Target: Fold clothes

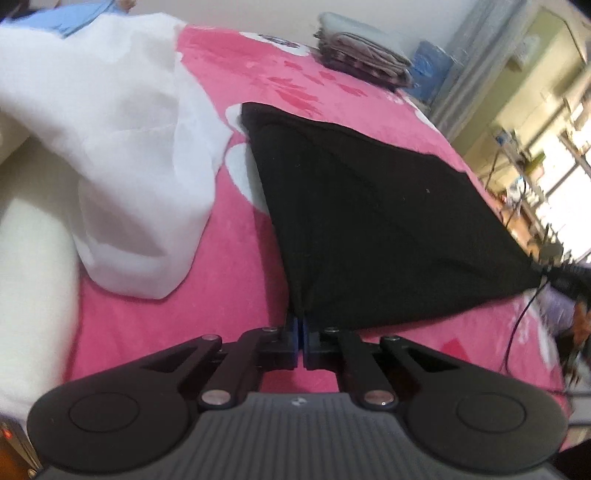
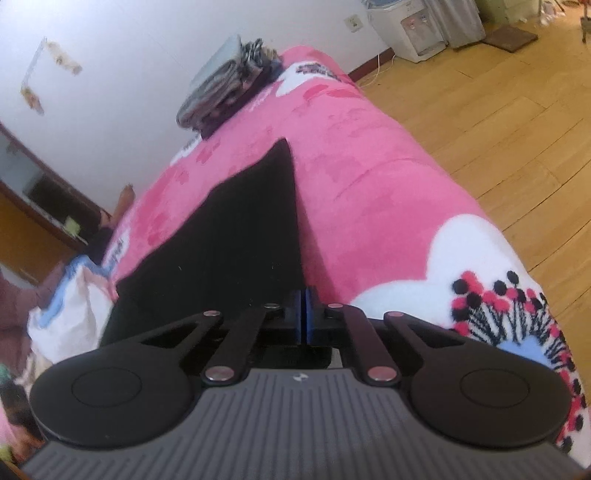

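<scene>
A black garment point(image 1: 369, 221) is stretched taut above a pink bed cover point(image 1: 177, 332). My left gripper point(image 1: 300, 325) is shut on its near corner, blue pads pressed together on the cloth. The garment's far right corner is pinched by the other gripper point(image 1: 554, 277), seen dark at the frame's right edge. In the right wrist view the same black garment point(image 2: 229, 243) runs away from my right gripper point(image 2: 304, 301), which is shut on its near edge. The far tip of the cloth rests on the pink cover point(image 2: 369, 192).
A heap of white cloth point(image 1: 122, 155) lies left of the garment. A stack of folded clothes point(image 1: 362, 55) point(image 2: 225, 88) sits at the bed's far end. A wooden floor point(image 2: 498, 122) lies beyond the bed's right edge, with a water dispenser point(image 2: 410, 26) by the wall.
</scene>
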{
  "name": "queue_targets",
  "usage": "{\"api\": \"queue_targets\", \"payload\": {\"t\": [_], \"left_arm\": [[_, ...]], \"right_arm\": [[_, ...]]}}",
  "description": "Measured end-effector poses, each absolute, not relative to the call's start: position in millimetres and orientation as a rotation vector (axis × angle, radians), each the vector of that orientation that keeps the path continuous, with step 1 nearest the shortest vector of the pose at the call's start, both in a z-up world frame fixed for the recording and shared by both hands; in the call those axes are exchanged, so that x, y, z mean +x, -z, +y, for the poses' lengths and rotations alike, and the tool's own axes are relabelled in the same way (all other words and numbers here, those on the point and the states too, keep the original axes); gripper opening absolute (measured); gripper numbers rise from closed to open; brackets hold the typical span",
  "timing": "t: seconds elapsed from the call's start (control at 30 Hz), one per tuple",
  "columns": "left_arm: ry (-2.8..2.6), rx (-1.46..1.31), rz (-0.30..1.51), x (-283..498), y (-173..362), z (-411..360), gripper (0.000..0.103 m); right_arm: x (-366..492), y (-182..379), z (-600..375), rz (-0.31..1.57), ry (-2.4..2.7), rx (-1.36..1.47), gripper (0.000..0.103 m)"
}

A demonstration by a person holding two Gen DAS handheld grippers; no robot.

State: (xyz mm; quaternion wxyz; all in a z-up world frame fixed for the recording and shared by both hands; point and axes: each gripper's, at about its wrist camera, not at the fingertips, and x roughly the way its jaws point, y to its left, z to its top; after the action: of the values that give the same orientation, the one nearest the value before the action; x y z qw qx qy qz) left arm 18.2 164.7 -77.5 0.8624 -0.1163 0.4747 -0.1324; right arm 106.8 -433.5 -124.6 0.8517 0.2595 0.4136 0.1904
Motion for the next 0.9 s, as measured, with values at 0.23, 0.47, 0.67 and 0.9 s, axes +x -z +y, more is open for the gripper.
{"api": "queue_targets", "payload": {"t": [0.23,0.47,0.67,0.9], "left_arm": [[0.299,-0.082,1.034,18.4,95.7,150.9,0.003],[0.307,-0.036,1.053,14.2,88.8,152.4,0.020],[0.252,0.015,0.968,0.5,59.6,161.9,0.025],[0.529,0.179,0.853,23.0,58.4,88.5,0.025]], "right_arm": [[106.3,136.3,-437.2,0.912,-0.380,0.510,0.001],[108.1,136.4,-429.5,0.965,-0.389,0.418,0.004],[94.2,88.1,-409.3,0.868,-0.449,0.157,0.005],[82.8,70.7,-288.6,0.792,-0.886,-0.105,0.005]]}}
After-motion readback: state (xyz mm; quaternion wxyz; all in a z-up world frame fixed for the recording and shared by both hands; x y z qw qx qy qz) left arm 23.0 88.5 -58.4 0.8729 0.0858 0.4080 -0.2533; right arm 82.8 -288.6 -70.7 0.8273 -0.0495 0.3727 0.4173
